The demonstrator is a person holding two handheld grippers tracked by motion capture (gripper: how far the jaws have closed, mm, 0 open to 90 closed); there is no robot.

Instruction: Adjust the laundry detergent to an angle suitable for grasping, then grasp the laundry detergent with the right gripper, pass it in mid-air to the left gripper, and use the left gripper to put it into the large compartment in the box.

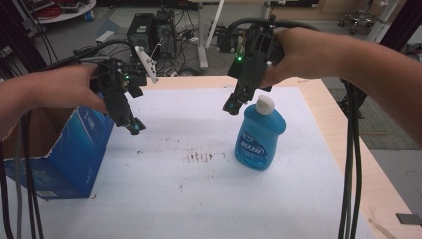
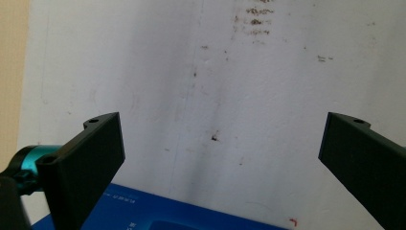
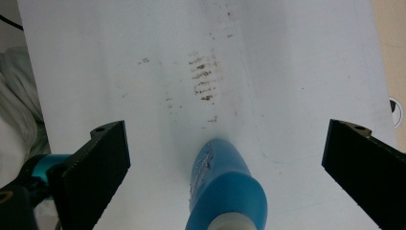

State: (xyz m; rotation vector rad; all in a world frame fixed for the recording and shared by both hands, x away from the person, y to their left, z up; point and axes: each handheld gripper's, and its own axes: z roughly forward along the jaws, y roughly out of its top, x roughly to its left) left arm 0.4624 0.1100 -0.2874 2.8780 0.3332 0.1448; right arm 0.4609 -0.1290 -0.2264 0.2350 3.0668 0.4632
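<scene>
A blue bottle [image 1: 260, 137] with a white cap stands upright on the white sheet [image 1: 199, 189], right of centre. My right gripper [image 1: 233, 105] hovers just above and left of its cap, open; in the right gripper view the bottle [image 3: 225, 191] sits low between the wide-apart jaws, untouched. A blue cardboard box [image 1: 69, 149] with an open top stands at the left edge. My left gripper [image 1: 134, 127] hangs over the box's right side, open and holding nothing; the left gripper view has the box's top edge [image 2: 158, 213] below the jaws.
Brown smudges [image 1: 199, 157] mark the sheet's middle. The wooden table edge [image 1: 343, 129] runs along the right. Cables trail from both grippers across the bottom corners. Beyond the table stand black equipment boxes [image 1: 154, 32] and desk legs on the floor.
</scene>
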